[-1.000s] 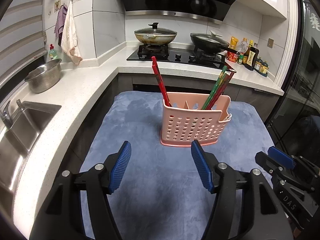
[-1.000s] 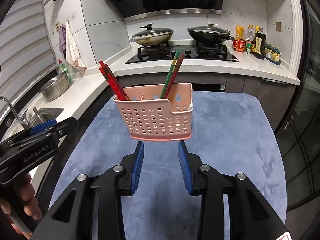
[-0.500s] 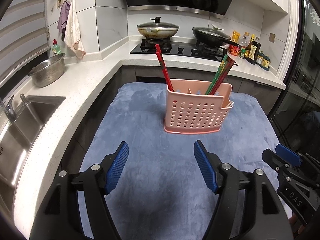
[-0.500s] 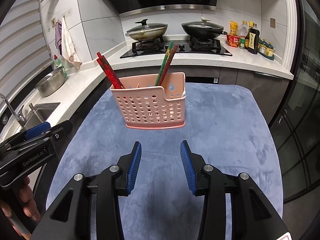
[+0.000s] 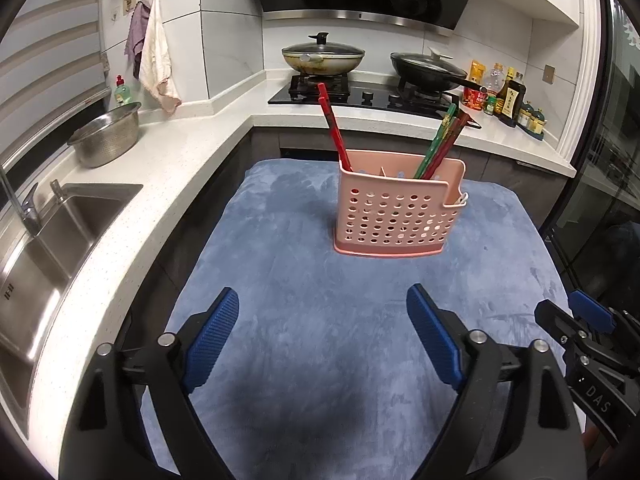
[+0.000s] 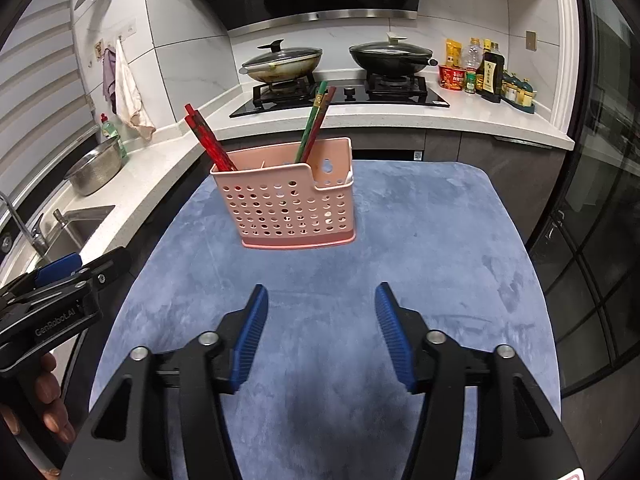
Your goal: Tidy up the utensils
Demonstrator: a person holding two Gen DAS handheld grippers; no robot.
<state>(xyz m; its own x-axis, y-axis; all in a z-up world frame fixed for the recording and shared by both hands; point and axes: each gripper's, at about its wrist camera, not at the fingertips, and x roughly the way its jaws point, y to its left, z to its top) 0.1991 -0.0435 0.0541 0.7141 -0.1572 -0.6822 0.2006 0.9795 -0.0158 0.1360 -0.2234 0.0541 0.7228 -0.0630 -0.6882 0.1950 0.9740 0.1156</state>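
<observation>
Two empty grippers in front of the pink basket

The left gripper (image 5: 322,318) and right gripper (image 6: 320,314) have both just been opening their jaws wide, with nothing between them. Ahead of both, well apart from the fingertips, the pink basket (image 5: 394,216) stands upright on the blue mat (image 5: 312,280). Red chopsticks (image 5: 334,132) lean in its left end, and green and red chopsticks (image 5: 438,146) toward its right.

White letters "DAS" stand on the right gripper (image 5: 576,322) in the left wrist view. "GenRobot.AI" stands on the left gripper (image 6: 76,268) in the right wrist view. The bottle (image 6: 491,73) labels appear printed but are too small to read.
</observation>
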